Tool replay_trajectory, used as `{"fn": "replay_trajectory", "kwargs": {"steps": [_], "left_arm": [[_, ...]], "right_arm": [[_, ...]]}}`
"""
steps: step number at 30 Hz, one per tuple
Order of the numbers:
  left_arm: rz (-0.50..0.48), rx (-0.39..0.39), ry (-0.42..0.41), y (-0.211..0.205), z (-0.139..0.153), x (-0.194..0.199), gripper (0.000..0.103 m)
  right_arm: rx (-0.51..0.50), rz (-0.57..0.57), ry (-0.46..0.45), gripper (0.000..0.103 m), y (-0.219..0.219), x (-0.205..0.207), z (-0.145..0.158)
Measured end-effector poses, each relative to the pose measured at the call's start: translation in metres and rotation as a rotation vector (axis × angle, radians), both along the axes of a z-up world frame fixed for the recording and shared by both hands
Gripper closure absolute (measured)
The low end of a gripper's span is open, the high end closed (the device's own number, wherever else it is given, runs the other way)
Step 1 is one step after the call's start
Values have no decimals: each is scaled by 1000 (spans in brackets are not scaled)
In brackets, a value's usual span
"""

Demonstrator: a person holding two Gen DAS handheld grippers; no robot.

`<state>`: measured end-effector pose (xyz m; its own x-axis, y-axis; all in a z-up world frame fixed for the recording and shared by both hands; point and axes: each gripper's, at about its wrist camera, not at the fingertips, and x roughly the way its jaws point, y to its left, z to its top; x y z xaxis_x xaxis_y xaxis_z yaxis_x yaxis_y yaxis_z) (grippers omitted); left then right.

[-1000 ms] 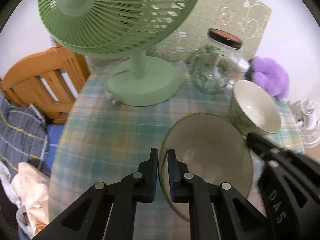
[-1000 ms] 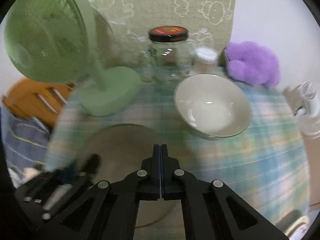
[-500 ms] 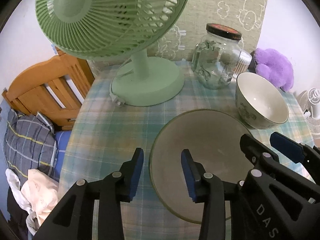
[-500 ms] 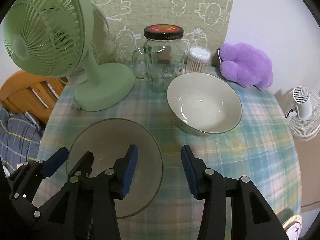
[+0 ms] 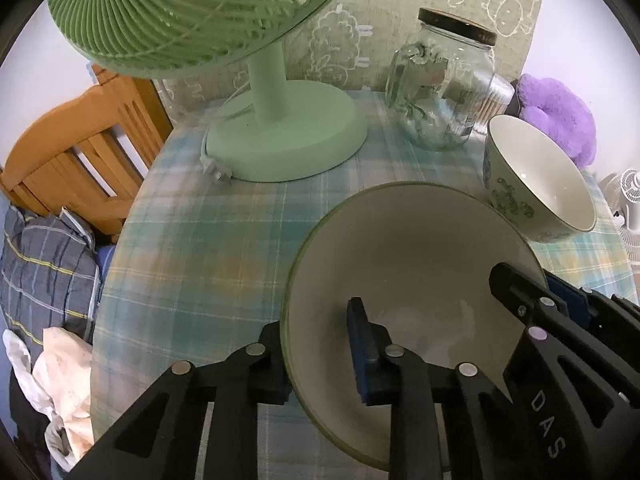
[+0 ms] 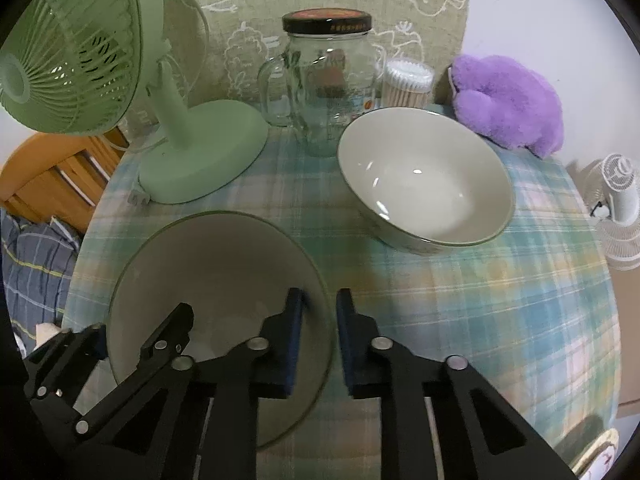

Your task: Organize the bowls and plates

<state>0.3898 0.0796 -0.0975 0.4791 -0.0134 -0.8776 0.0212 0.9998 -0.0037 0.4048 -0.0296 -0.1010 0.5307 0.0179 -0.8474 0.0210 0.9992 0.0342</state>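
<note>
Since half a second ago, both sets of jaws have been lowered onto the plate (image 5: pixel 400 260). Its left rim is straddled by the closing left gripper (image 5: pixel 318 352) and its right rim by the closing right gripper (image 6: pixel 319 344), neither yet clamped. Beyond the jaws, a white-lined bowl (image 6: pixel 424 184) and a lidded glass jar (image 6: pixel 326 80) are seen on the surface (image 6: pixel 500 300).

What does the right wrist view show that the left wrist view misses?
Only right wrist: a yellow-rimmed dish edge at the bottom right corner. Only left wrist: lettering on the right gripper. Both: the plate, its rim straddled by left gripper and right gripper, the bowl, green fan, glass jar, purple plush.
</note>
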Motion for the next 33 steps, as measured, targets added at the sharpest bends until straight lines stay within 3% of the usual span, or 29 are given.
{"fn": "replay_trajectory", "kwargs": {"steps": [13, 33], "left_arm": [[3, 12, -21, 1, 22, -12, 85], [37, 26, -127, -23, 96, -84, 84]], "right_arm": [[-19, 21, -19, 85, 4, -8, 17], [0, 51, -115, 86, -19, -80, 90]]}}
